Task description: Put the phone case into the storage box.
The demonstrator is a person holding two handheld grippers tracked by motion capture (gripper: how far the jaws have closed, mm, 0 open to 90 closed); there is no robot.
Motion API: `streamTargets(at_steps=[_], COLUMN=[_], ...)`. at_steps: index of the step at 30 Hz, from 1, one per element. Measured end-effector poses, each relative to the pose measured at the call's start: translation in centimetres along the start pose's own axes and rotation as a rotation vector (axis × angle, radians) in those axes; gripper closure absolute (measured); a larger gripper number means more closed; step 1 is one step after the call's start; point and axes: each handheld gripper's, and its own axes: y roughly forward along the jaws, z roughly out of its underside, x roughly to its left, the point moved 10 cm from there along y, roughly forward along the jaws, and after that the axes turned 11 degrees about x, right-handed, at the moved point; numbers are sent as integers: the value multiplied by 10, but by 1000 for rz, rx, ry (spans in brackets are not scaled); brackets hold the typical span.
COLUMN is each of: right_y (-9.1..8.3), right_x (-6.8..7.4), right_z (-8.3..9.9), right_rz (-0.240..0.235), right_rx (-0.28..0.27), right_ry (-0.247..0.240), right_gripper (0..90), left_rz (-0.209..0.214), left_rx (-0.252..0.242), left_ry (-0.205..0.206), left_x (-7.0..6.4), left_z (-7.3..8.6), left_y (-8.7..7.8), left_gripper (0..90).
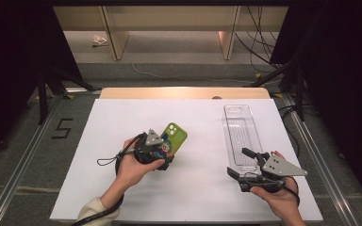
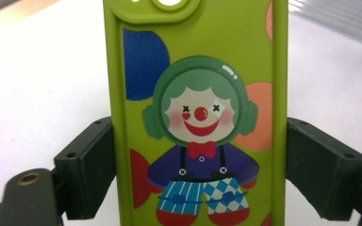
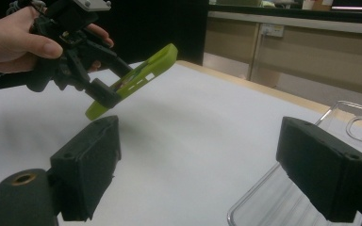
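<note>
A lime-green phone case (image 1: 175,136) printed with a clown (image 2: 200,117) is held clear of the white table (image 1: 122,188), tilted. My left gripper (image 1: 162,153) is shut on it, its black jaws pressing the case's two long edges (image 2: 195,174). From the right gripper view the lifted green case (image 3: 136,80) and the left gripper (image 3: 103,96) appear at upper left. My right gripper (image 1: 241,162) stands open at the near end of a clear plastic tray (image 1: 239,134), nothing between its fingers (image 3: 87,165). The tray (image 3: 283,197) lies just past them.
The white table sheet spreads wide between the two hands. Its wooden far edge (image 1: 184,92) borders a grey floor with cables. Dark stands and rails flank both sides of the table.
</note>
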Motion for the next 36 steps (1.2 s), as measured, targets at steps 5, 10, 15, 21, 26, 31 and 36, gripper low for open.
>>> streamTargets(at_steps=[5, 10, 15, 21, 26, 31, 36], right_y=[1, 2, 4, 6, 10, 13, 15], right_x=[1, 2, 0, -1, 0, 1, 4], right_z=[-4, -9, -16, -22, -25, -29, -34], right_rz=[3, 4, 12, 20, 20, 24, 28], right_rx=[-5, -3, -9, -15, -10, -10, -7], right_ry=[-4, -11, -13, -12, -9, -9, -15], right_gripper=[155, 150, 149, 149, 147, 145, 142], left_rz=[-8, -2, -4, -15, -12, -9, -8], left_rx=[-19, -27, -38, -66, -83, -81, -88], left_ry=[-6, -4, -9, -6, -2, 16, 22], left_x=[1, 0, 1, 1, -1, -5, -8], left_z=[-1, -3, -4, -8, -10, -11, -13], left_y=[-3, -4, -6, -9, -10, -10, -11], left_gripper=[161, 161, 161, 161, 161, 161, 161])
